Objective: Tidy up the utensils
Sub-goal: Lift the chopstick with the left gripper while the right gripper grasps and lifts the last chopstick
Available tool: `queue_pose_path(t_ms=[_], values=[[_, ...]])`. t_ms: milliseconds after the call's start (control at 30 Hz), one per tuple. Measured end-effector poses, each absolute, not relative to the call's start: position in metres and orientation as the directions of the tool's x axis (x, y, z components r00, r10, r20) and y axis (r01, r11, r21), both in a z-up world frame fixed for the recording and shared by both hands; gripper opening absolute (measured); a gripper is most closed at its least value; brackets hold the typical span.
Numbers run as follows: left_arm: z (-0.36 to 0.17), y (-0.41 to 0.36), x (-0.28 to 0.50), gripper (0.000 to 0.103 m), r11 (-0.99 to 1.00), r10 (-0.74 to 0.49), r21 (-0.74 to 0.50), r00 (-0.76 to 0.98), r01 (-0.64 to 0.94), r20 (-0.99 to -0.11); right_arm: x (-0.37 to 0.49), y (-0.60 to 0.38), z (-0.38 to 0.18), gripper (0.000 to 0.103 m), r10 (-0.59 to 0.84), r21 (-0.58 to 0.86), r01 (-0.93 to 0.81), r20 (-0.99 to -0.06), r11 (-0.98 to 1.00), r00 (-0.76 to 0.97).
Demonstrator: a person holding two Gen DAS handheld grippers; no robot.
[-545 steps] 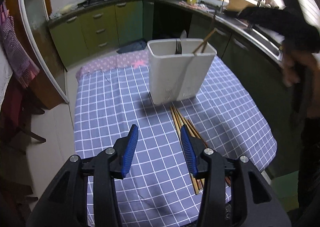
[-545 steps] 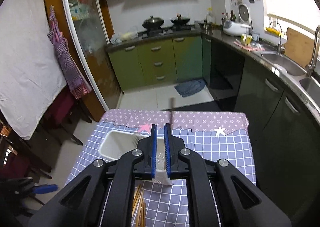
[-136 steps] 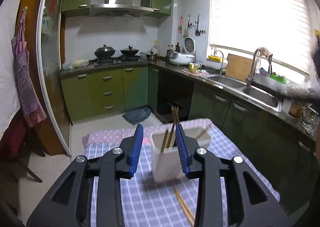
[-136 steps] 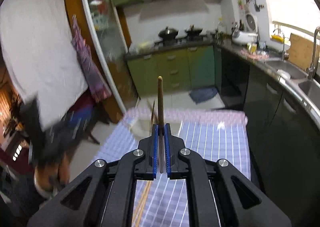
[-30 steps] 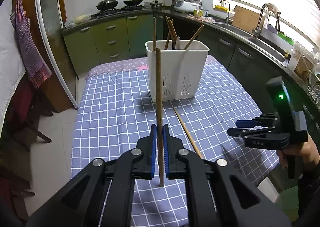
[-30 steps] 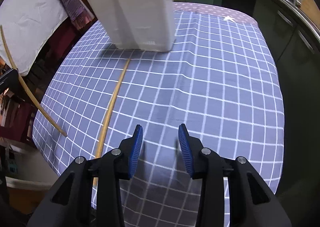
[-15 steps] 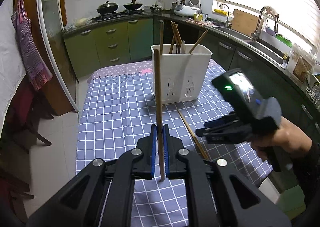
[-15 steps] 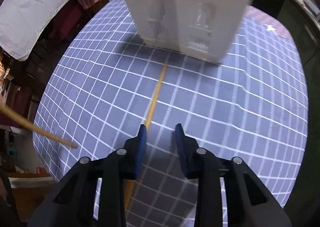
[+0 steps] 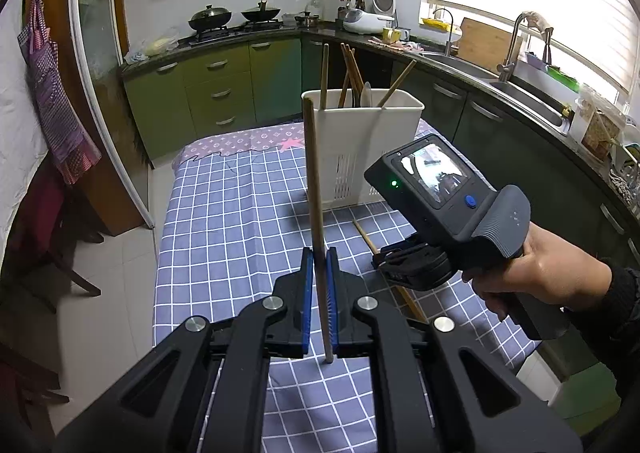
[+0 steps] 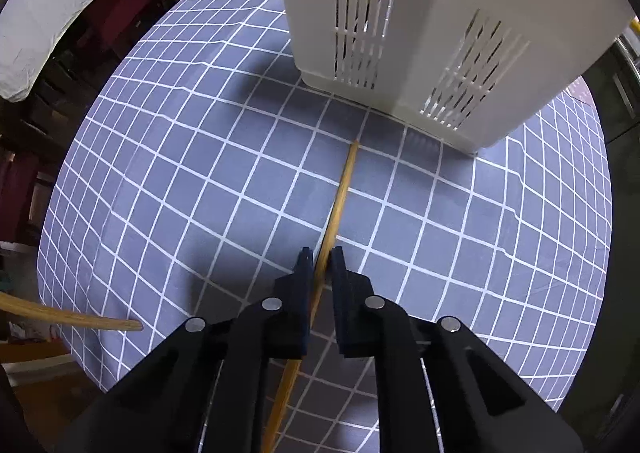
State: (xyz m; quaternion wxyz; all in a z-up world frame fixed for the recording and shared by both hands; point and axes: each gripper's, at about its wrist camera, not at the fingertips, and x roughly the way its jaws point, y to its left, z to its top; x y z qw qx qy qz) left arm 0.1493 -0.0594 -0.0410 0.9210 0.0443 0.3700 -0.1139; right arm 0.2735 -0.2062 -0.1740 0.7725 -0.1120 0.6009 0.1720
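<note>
My left gripper [image 9: 318, 257] is shut on a wooden chopstick [image 9: 312, 173], held upright above the blue checked tablecloth [image 9: 224, 221]. Behind it stands the white utensil holder [image 9: 372, 149] with several chopsticks and a spoon inside. My right gripper [image 10: 321, 253] points down at the table, its fingers shut on a second chopstick [image 10: 340, 197] that lies on the cloth and runs toward the holder [image 10: 440, 33]. The left wrist view shows a hand gripping the right tool's body [image 9: 440, 197] low over that chopstick [image 9: 364, 235]. The tip of the left-held chopstick [image 10: 80, 319] shows at the right wrist view's left edge.
The table's near right edge [image 9: 532, 349] drops off beside the hand. Green kitchen cabinets [image 9: 216, 93] and a counter with a sink [image 9: 520, 89] run behind and to the right. A chair [image 9: 48, 253] stands left of the table.
My right gripper has come in over the lying chopstick, sunk to the cloth and shut on it. The left gripper has kept its upright chopstick nearly still.
</note>
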Motion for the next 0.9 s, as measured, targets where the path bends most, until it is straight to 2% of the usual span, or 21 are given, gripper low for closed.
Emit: queue_pose_path(t_ms=[200,467,667,900], values=[[-0.042,-0.058,0.149,0.007,0.97,-0.177,-0.003,0.7,0.243,-0.692,0.256,-0.221,-0.135,0.007,0.235,0.1,-0.391,-0.92,0.915,0.314],[-0.041,-0.06,0.147,0.007,0.968,-0.179,0.001,0.701,0.249,-0.69,0.192,-0.275,-0.052,0.007,0.355,0.16,-0.37,-0.755,0.915,0.551],[-0.041,-0.063,0.146,0.007,0.968,-0.175,0.01,0.703,0.251,-0.689,0.148,-0.312,-0.033,0.007,0.359,0.158,-0.351,-0.681,0.923,0.638],[-0.041,-0.065,0.143,0.007,0.966,-0.172,0.02,0.7,0.257,-0.693,0.116,-0.325,-0.027,0.007,0.365,0.154,-0.353,-0.643,0.923,0.674]])
